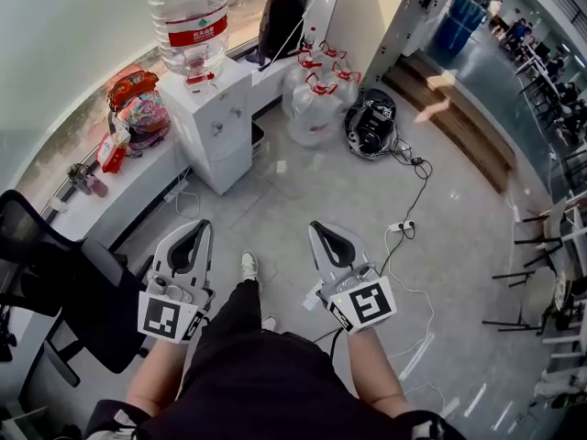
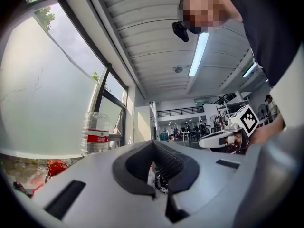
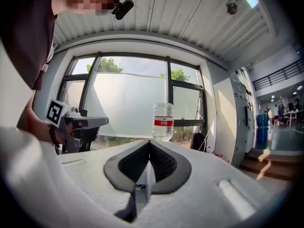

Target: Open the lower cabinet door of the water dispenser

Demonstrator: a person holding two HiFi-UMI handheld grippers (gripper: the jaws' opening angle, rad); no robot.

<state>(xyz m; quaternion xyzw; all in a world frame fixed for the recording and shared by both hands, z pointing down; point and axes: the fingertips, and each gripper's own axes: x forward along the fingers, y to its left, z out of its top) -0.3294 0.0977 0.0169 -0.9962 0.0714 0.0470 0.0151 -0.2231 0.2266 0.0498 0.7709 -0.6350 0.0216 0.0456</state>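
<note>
The white water dispenser (image 1: 218, 115) stands by the window ledge with a big clear bottle (image 1: 189, 18) upside down on top. Its lower cabinet door (image 1: 227, 159) looks closed. Both grippers hang over the grey floor, well short of it and pointing toward it. My left gripper (image 1: 204, 225) has its tips together and nothing in them. My right gripper (image 1: 315, 226) is likewise shut and empty. In the left gripper view the left gripper (image 2: 153, 143) hides the dispenser body and only the bottle (image 2: 95, 133) shows. In the right gripper view the bottle (image 3: 163, 121) rises above the right gripper (image 3: 149, 141).
Spare water jugs (image 1: 316, 92) and a black helmet-like object (image 1: 371, 123) sit right of the dispenser. A power strip with cables (image 1: 400, 226) lies on the floor to the right. A black office chair (image 1: 55, 282) stands at left, and wooden steps (image 1: 459, 108) at far right.
</note>
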